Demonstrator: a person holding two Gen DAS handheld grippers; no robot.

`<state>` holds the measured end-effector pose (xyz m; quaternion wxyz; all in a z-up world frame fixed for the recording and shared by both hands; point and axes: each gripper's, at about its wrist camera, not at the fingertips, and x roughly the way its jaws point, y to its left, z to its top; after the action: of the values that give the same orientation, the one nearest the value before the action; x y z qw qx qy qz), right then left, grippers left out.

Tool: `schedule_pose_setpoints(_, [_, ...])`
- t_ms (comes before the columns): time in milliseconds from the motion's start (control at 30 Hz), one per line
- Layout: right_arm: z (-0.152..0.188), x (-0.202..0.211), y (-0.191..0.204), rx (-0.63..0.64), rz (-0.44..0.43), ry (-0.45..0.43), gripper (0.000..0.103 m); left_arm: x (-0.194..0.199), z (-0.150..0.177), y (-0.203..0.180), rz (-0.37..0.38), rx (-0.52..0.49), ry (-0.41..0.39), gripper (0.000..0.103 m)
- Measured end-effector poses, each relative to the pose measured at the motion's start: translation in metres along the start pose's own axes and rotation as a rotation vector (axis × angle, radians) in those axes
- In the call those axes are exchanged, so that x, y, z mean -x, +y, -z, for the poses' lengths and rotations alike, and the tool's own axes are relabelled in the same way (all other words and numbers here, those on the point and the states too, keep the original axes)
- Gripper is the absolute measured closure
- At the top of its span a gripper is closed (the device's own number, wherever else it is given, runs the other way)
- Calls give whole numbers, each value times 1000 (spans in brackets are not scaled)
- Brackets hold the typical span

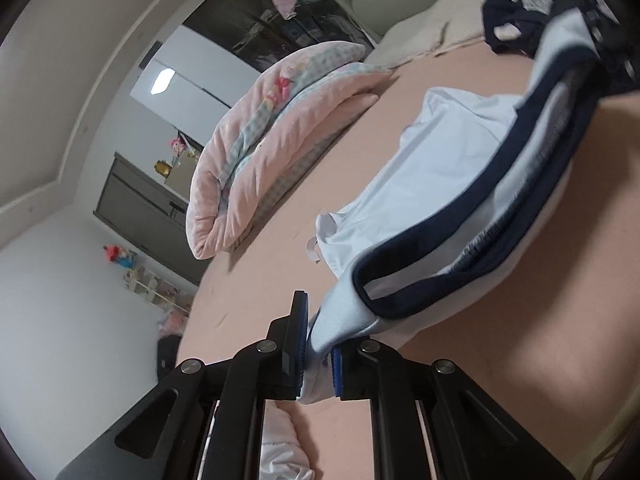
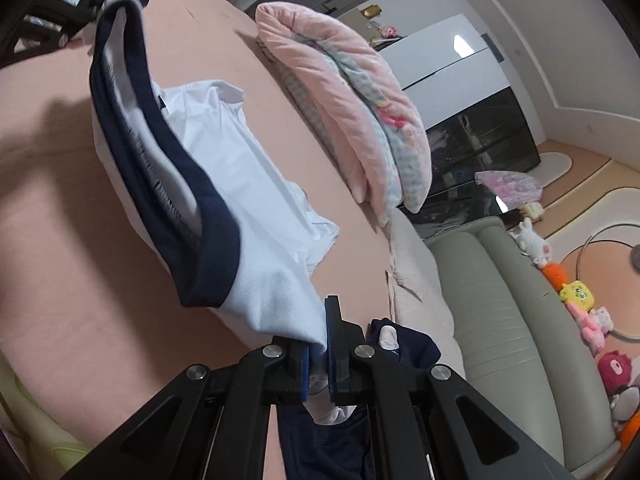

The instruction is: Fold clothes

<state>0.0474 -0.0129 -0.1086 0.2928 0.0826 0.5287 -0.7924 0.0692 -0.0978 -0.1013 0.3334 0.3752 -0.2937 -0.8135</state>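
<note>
A: status?
B: I've got both grippers clamped on the shirt [image 1: 420, 184], left gripper [image 1: 318, 350] and right gripper [image 2: 318, 350] at opposite ends, fingers closed on cloth

A: why lifted?
B: stretched above the bed [image 1: 460, 360] so it hangs flat for folding

The garment [image 2: 240, 184] is smooth, matt white cloth with dark navy ribbed trim, lying on the matt pink sheet [image 2: 60, 240], beyond which the folded quilt [image 2: 352, 120] is plush pink fabric, while both grippers are matt black plastic with blue textured pads [image 1: 302, 344] and shiny metal bolts.
</note>
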Motion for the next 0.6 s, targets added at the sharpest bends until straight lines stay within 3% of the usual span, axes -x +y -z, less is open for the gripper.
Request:
schedule_pose_setpoints(233, [-16,-10,-14,-3,-19,-15,99,-16,-19,16,26,3,-21,95])
schedule_pose_setpoints(600, [-42,-49,-39,-75,-89,17,99,-51,-37,29,112,34,10,95])
